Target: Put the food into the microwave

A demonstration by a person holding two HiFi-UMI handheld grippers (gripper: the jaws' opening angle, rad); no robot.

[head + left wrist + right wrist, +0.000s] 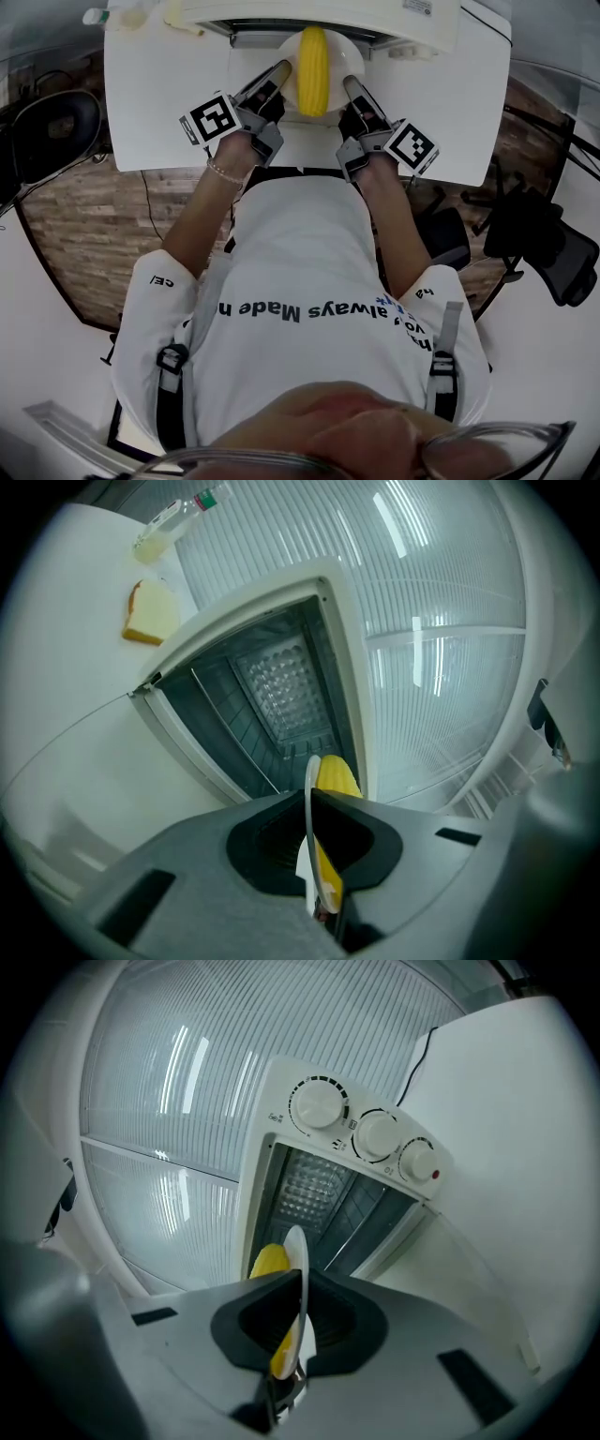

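Note:
A yellow corn cob (312, 56) lies on a white plate (349, 49), held level in front of the white microwave (412, 21). My left gripper (277, 73) is shut on the plate's left rim and my right gripper (352, 89) on its right rim. In the left gripper view the plate's edge (310, 799) stands between the jaws of the left gripper (314, 855), with the corn (336, 775) beyond and the open dark cavity (272, 696) ahead. The right gripper (298, 1326) pinches the plate (297, 1251) beside the corn (268, 1262), facing the cavity (319, 1194).
The microwave stands on a white table (159, 103). Left of it lie a bread slice (150, 611) and a small bottle (178, 516). Three control knobs (317, 1105) sit on the microwave's right side. Black chairs (52, 131) (544, 244) flank the table on the wooden floor.

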